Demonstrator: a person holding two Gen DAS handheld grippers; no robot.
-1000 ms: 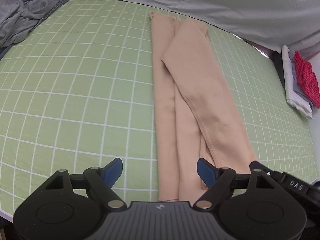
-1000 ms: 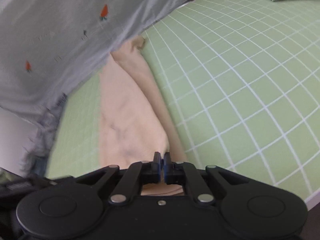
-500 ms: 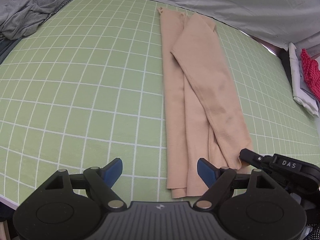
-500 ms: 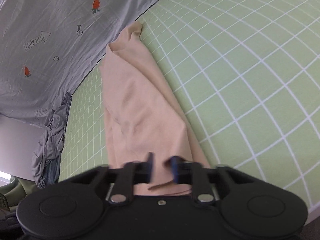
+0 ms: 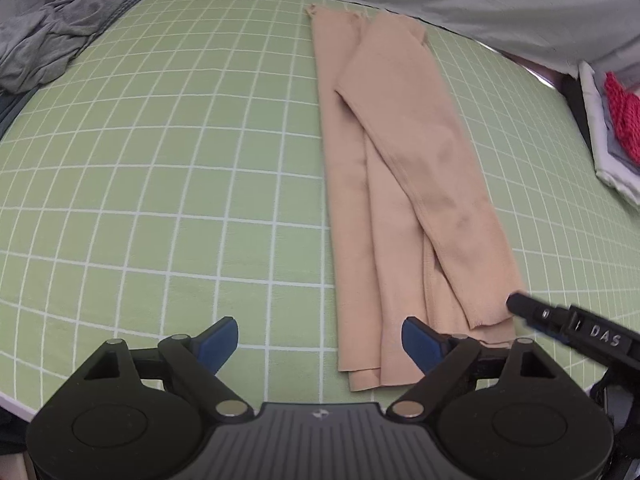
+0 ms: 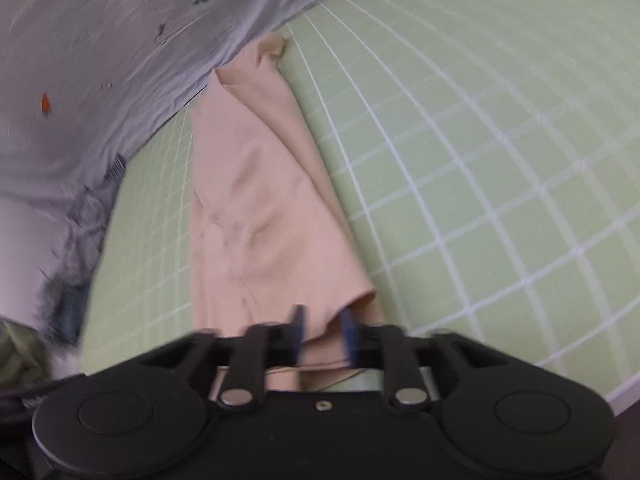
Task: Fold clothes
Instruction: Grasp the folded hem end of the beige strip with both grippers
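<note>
A beige garment, folded into a long narrow strip, lies flat on a green mat with a white grid, stretching straight away from both claws toward a grey sheet printed with small carrots. The left claw points steeply down at the mat, its blue fingers spread wide and released, the strip's near end lying just ahead of its right finger. The right claw, blurred and angled downward, has just been opening; its jaws stand apart with the garment's near edge between them, the pads clear of the cloth. Its black tip shows in the left wrist view, beside the strip's near right corner.
</note>
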